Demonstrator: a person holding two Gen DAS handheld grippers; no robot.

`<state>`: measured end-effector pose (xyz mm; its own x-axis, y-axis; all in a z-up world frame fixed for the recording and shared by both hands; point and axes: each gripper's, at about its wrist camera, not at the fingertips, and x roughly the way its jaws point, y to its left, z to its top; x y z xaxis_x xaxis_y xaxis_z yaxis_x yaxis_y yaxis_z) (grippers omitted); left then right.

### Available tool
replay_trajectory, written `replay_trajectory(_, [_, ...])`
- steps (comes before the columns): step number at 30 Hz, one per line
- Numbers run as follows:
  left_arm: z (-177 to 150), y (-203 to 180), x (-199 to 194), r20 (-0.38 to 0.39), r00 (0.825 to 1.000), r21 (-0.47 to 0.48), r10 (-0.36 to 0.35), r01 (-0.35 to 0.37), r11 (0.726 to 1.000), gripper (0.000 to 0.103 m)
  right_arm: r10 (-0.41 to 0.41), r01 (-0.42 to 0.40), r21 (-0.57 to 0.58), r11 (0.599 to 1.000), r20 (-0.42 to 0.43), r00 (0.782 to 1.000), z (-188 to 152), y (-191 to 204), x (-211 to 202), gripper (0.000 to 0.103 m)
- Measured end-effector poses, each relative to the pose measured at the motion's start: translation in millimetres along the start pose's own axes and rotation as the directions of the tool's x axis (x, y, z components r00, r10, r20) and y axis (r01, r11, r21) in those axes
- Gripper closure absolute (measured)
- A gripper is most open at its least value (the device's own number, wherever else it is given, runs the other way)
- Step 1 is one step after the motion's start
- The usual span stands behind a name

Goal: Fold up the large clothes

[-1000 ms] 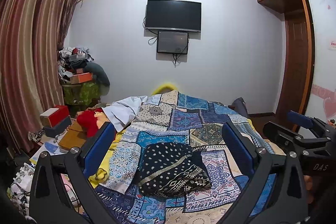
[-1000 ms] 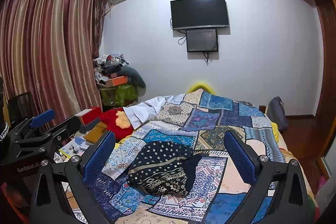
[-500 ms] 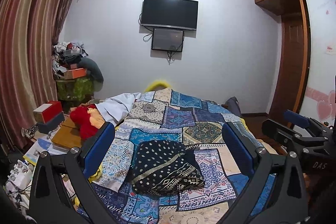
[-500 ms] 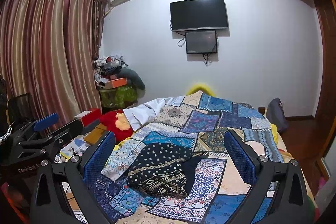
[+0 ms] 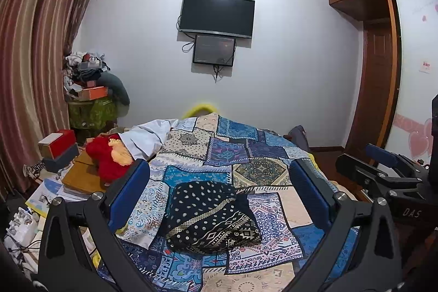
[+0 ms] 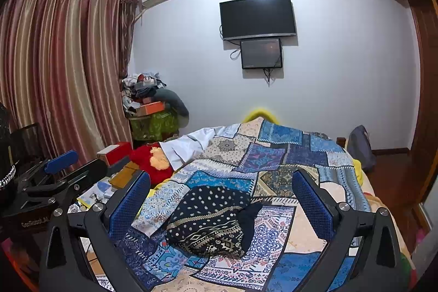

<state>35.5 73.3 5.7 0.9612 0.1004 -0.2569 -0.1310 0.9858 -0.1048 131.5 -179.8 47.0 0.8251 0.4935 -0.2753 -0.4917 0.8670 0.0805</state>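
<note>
- Your left gripper [image 5: 219,199] is spread wide and holds nothing; its blue pads [image 5: 128,194] frame the folded garment [image 5: 210,218] from above without touching it.
- Your right gripper [image 6: 221,205] is likewise spread and empty, with the same garment [image 6: 210,220] lying between its fingers in the picture, well below them.
- Over the last second both cameras have tipped slightly and the garment has slid a little lower in the left view, but the bundle itself has not changed shape. You have drawn back rather than reached in.
- The garment, black with white dots and a gold-patterned band, sits as a compact rectangle in the middle of the patchwork quilt [image 5: 246,149], near your end of the bed.
- A dark flap [image 6: 247,220] sticks out at its right side in the right view; that edge looks untidy.
- Judging by the tight bundle and your empty grippers, the folding appears finished or nearly so. If you want it neater, tuck that flap under.
- The red plush toy [image 5: 105,158] and the boxes [image 5: 56,145] beside the bed stay clear of the work.
</note>
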Motion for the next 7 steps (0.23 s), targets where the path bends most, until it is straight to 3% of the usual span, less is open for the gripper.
replay_trajectory(7, [0.1, -2.1, 0.2, 0.000, 1.000, 0.003, 0.000, 0.000, 1.000, 0.000, -0.002, 0.002, 0.005, 1.000, -0.002, 1.000, 0.1, 1.9, 0.0, 0.000])
